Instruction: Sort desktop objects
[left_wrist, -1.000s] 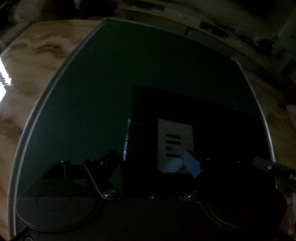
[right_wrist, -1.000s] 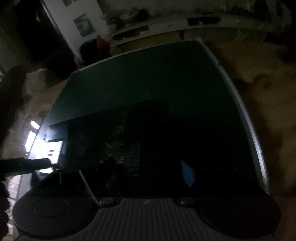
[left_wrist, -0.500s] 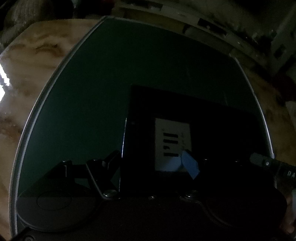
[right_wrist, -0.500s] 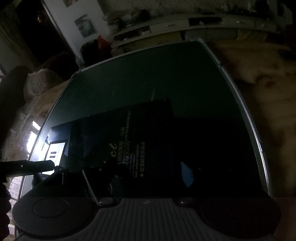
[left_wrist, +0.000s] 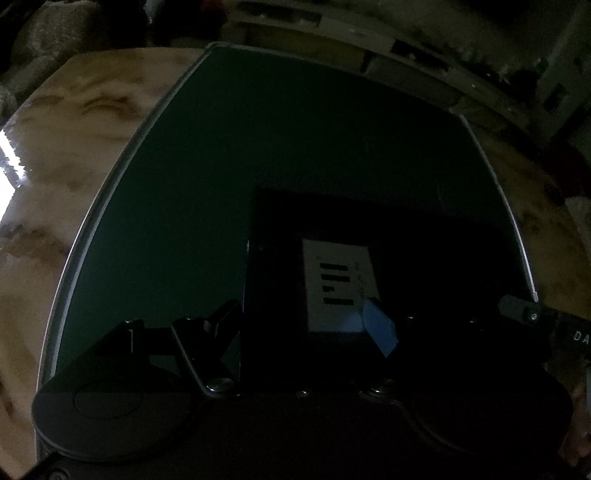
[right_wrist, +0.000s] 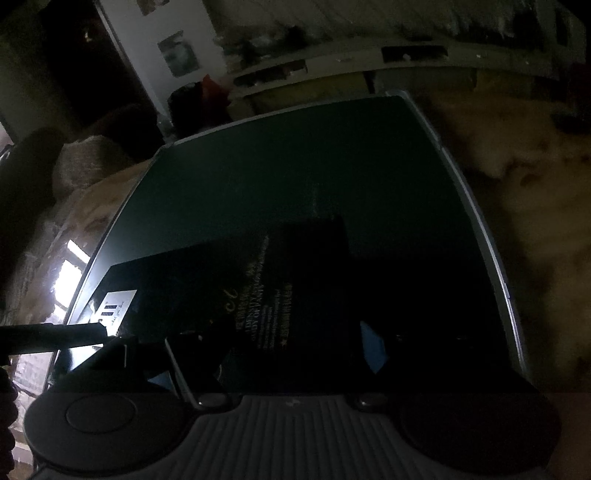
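A flat black box with a white label lies on the dark green mat. It also shows in the right wrist view, with pale print on its lid. My left gripper is open, with its fingers on either side of the box's near end. My right gripper is open too, straddling the box's other near part. A finger of the right gripper enters the left wrist view at the right edge. The scene is very dark.
The green mat has a pale rim and lies on a marbled beige table. Shelves and clutter stand beyond the table's far edge. A bright window reflection shines at the left.
Both grippers have drawn back and up slightly. More of the black box and its label is in view. The box has not moved.
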